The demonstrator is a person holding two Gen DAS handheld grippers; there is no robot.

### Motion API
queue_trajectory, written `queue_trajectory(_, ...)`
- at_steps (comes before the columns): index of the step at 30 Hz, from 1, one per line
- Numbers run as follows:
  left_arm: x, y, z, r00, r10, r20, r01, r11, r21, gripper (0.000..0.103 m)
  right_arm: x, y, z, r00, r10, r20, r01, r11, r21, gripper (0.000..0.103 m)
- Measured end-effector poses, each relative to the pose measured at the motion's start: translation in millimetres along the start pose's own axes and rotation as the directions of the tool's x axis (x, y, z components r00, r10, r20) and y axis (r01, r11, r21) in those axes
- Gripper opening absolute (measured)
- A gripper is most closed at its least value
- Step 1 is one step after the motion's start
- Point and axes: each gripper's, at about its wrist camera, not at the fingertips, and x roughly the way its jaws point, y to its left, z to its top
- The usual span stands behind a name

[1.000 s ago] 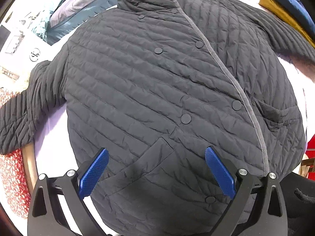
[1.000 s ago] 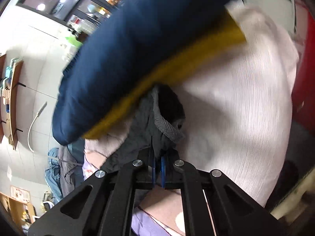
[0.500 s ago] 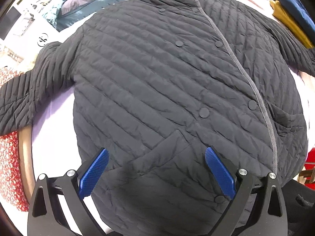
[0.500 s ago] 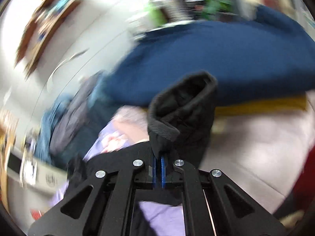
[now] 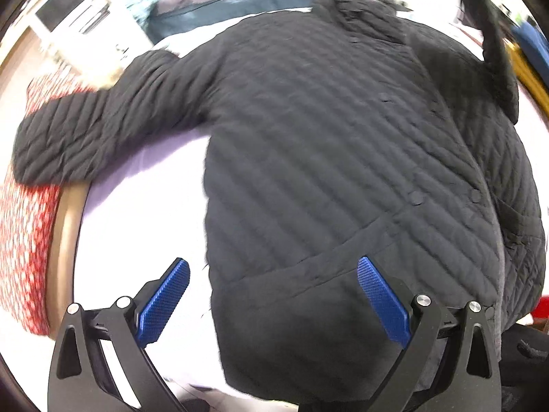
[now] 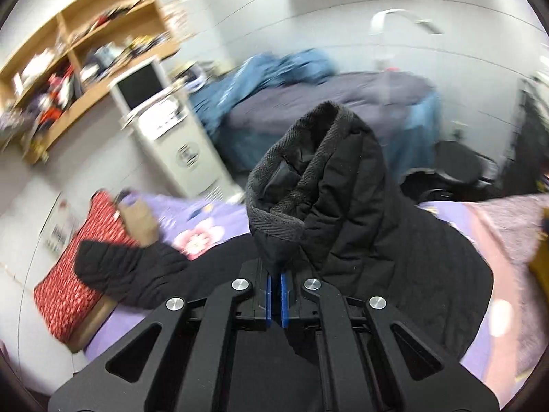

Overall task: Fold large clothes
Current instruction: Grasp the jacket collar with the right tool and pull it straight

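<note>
The right tool (image 6: 274,304) was clamped on the sleeve cuff (image 6: 291,185) of the black quilted jacket (image 5: 343,171) spread on the worktop, lifting it toward twelve o'clock to fold inward, while the left tool (image 5: 272,295) hovered wide open and empty above the hem at six o'clock.

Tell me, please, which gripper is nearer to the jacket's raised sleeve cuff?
Right. The right gripper is clamped on the sleeve cuff; the left gripper hangs open over the jacket's hem, away from it.

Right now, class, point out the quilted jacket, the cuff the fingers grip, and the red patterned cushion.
quilted jacket (image 5: 343,171): left wrist view, front panel.
cuff (image 6: 274,219): right wrist view, ribbed edge.
red patterned cushion (image 6: 68,274): right wrist view, its top face.
</note>
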Motion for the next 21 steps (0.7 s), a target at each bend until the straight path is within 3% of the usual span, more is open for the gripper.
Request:
queue_trajectory(7, 11, 41, -25, 0.999, 0.02, -0.051, -0.027, 0.991, -0.131, 0.096, 87, 31, -41, 0.976, -0.051, -0.212, 0.036, 0.997, -0.075, 0.004)
queue_trajectory(14, 19, 50, -31, 0.997, 0.055, -0.062, -0.061, 0.992, -0.111, 0.096, 131, 39, -87, 0.926, -0.11, -0.362, 0.05, 0.984, -0.17, 0.008)
queue_trajectory(15, 18, 49, -29, 0.997, 0.054, -0.057, -0.06, 0.992, -0.108, 0.096, 137, 41, -91, 0.915, -0.103, -0.389, 0.041, 0.986, -0.162, 0.015)
queue_trajectory(17, 17, 47, -24, 0.997, 0.051, -0.05, -0.056, 0.993, -0.107, 0.096, 139, 41, -99, 0.902, -0.067, -0.427, 0.021, 0.994, -0.112, 0.05)
queue_trajectory(18, 16, 46, -20, 0.998, 0.051, -0.044, -0.055, 0.993, -0.106, 0.096, 134, 40, -101, 0.907, -0.041, -0.42, 0.007, 0.997, -0.082, 0.076)
queue_trajectory(21, 13, 42, -11, 0.999, 0.046, -0.029, -0.049, 0.993, -0.106, 0.096, 114, 35, -103, 0.926, 0.031, -0.377, -0.048, 0.998, -0.036, 0.078)
